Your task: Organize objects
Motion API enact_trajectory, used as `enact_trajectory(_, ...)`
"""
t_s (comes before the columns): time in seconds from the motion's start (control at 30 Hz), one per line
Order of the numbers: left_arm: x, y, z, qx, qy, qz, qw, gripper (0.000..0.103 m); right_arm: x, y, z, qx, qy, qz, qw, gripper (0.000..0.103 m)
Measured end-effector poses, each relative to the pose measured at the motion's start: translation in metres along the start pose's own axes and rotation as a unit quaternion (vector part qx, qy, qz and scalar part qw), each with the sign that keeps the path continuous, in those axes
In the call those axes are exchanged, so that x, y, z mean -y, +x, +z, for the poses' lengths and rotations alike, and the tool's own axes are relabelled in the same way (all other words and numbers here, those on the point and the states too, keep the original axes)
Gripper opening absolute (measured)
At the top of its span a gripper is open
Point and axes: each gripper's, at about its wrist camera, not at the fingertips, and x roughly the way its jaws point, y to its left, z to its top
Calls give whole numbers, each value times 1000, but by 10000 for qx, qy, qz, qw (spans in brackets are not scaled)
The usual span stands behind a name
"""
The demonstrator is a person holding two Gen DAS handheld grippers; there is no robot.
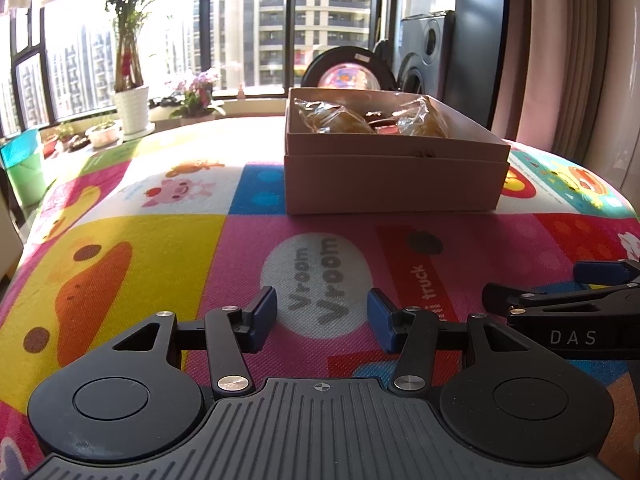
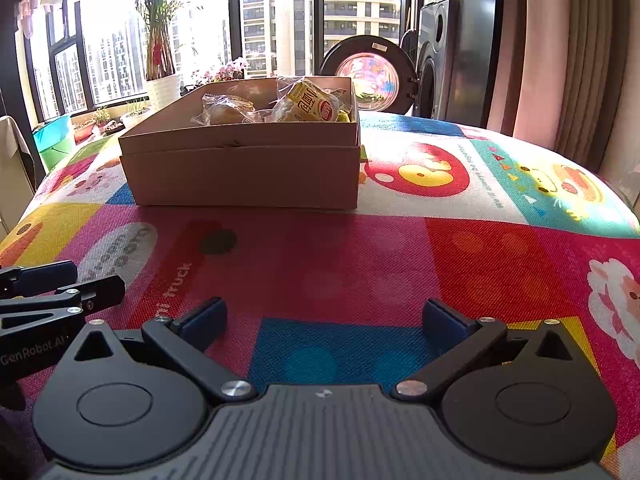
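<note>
Strong backlight from blown-out windows (image 1: 248,32), sunlit patches on mat (image 2: 400,248), fisheye-curved edges, sharp focus

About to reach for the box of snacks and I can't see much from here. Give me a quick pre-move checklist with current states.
1. Left gripper empty, jaws apart: ok.
2. Right gripper empty, jaws wide apart: ok.
3. Mat between grippers and cardboard box free of obstacles: ok.
4. Box open at the top, wrapped snacks inside: ok.
5. Two grippers apart from each other: ok, though side by side and close.
6. Loose items on the mat outside the box: none in view; behind the box cannot tell.
</note>
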Motion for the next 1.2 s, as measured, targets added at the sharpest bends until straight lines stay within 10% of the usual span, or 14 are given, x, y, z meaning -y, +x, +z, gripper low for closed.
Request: enact_trajectory(1.2,2,0,0,-3,66,49,10000,55,-4,-1,-1,4,15,-10,10000,103)
